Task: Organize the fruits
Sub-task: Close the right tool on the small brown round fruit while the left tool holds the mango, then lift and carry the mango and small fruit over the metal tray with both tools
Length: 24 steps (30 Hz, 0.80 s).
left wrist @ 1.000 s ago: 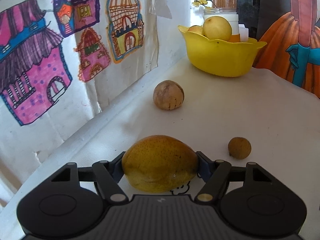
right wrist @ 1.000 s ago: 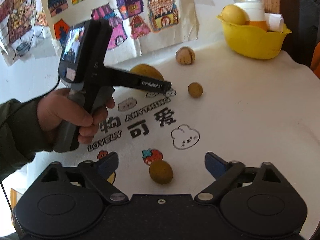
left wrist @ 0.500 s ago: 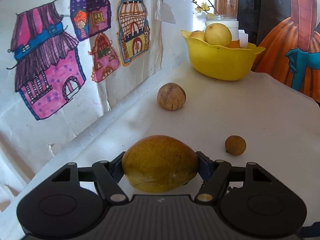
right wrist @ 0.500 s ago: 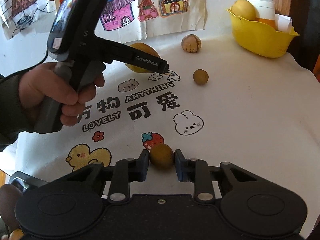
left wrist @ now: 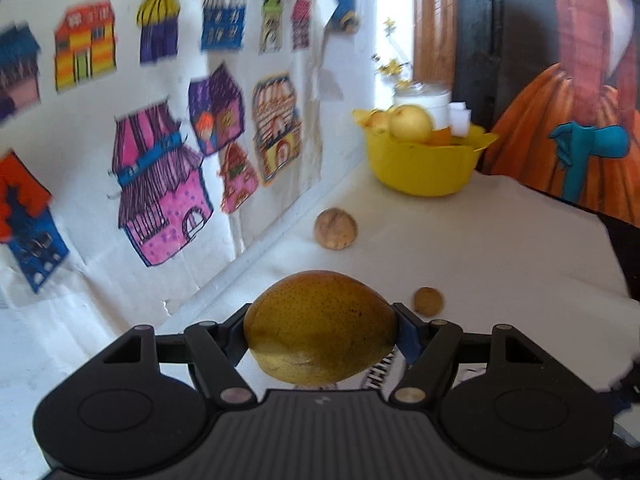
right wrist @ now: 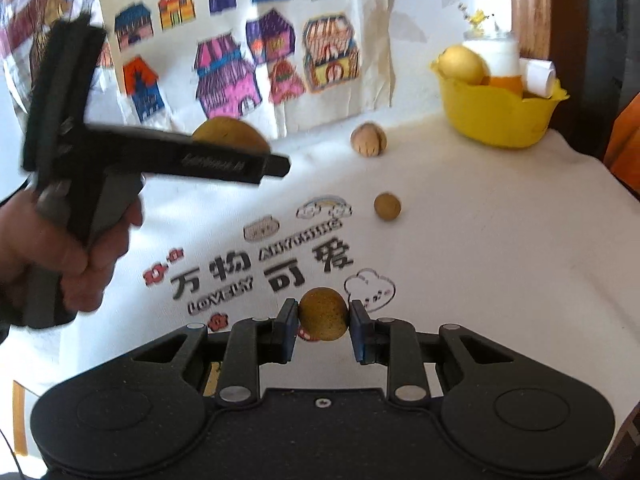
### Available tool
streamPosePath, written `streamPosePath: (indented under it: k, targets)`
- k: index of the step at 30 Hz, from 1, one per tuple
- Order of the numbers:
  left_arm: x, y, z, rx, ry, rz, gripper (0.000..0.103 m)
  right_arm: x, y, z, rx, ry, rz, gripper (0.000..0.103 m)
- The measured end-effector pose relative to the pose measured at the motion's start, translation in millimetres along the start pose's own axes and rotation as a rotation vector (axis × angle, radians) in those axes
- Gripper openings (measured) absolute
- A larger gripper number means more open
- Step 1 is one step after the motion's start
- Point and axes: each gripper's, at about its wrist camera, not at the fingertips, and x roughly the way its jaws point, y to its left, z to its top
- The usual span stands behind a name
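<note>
Between the left tongs [left wrist: 320,330] sat a large yellow-brown fruit [left wrist: 320,328], pinched at both ends and lifted clear of the bench [left wrist: 500,248]. The right tongs [right wrist: 323,316] pinched a small round brown fruit [right wrist: 323,314]. Several fruits already lay in the yellow bowl [left wrist: 424,168]; a walnut-like one [left wrist: 335,228] and another small brown one [left wrist: 428,301] were left on the cloth. The bowl's contents were partly hidden, and blur smeared the left hand [right wrist: 76,256].

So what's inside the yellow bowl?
In the yellow bowl sits a pale yellow fruit, another one behind it, something orange and a white paper roll. The bowl's wall hides whatever lies deeper.
</note>
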Motion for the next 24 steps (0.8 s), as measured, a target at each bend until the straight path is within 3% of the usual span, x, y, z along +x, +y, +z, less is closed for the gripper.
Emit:
streamPosePath:
  k: [11,24]
  targets:
    - [-84,-32,-6,0.022,-0.06,-0.017,0.075,-64,14,7,0.004,-0.123,0.001,0.029]
    - [-168,-44,-33,-0.016,-0.111,0.011,0.075,-146,33,-12,0.002,-0.238,-0.003,0.029]
